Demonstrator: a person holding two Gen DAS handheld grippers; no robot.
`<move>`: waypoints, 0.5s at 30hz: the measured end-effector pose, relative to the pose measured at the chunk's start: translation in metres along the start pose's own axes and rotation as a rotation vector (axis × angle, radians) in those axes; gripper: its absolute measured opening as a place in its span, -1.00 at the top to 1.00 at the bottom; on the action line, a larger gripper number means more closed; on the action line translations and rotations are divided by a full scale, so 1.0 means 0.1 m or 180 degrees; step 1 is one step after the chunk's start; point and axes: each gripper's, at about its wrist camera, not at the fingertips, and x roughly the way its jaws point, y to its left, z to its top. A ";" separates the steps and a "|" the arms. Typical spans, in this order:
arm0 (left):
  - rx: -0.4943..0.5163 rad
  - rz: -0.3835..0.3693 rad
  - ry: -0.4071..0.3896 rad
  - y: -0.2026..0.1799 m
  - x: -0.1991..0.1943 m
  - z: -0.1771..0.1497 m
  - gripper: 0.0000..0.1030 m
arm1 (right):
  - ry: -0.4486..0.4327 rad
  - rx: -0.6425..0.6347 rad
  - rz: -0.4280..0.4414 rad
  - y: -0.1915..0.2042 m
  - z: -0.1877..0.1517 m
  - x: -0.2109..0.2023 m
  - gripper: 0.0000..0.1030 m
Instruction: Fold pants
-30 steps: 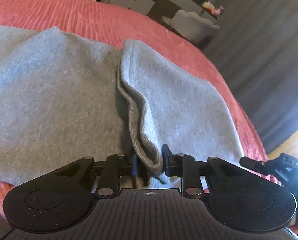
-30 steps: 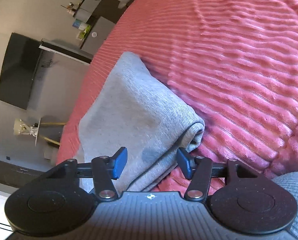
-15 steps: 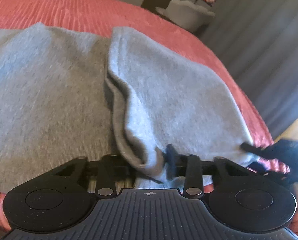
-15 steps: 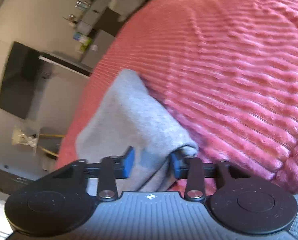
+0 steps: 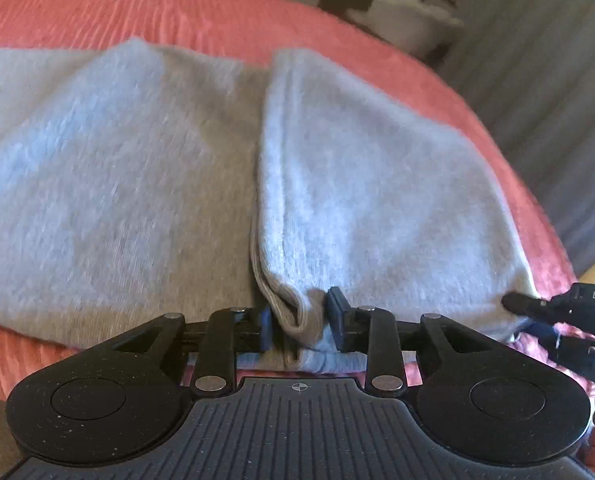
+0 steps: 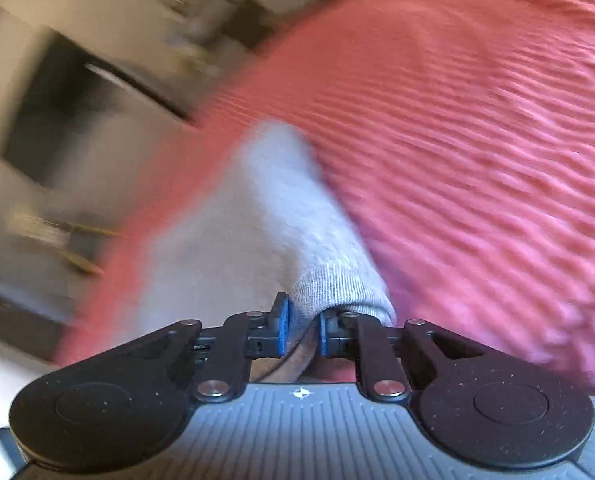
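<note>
The only readable lettering is "DAS" in pale capitals, cut off by the picture's right edge (so likely part of a longer word), on the black body of the other tongs seen from the left wrist view. Nothing in the blurred right wrist view can be read.

Light grey pants lie on a coral-pink ribbed bedspread, near grey curtains.

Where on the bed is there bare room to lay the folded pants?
Bare bedspread stretches wide to the right of the pants in the right wrist view, and beyond them in the left wrist view. It is crowded at the near edge, where the left tool and right tool pinch cloth.
</note>
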 end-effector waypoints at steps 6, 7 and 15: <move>0.0111 0.0381 -0.0768 -0.08 -0.45 0.03 -0.14 | 0.0205 0.0066 0.0192 0.01 0.11 -0.15 0.23; 0.0085 0.0419 -0.0904 -0.09 -0.52 0.05 -0.17 | 0.0209 -0.0008 0.0279 0.04 0.13 -0.23 0.20; 0.0482 0.0030 -0.1162 -0.30 -0.51 0.08 -0.44 | 0.0010 -0.0569 0.0615 0.49 0.28 -0.48 0.20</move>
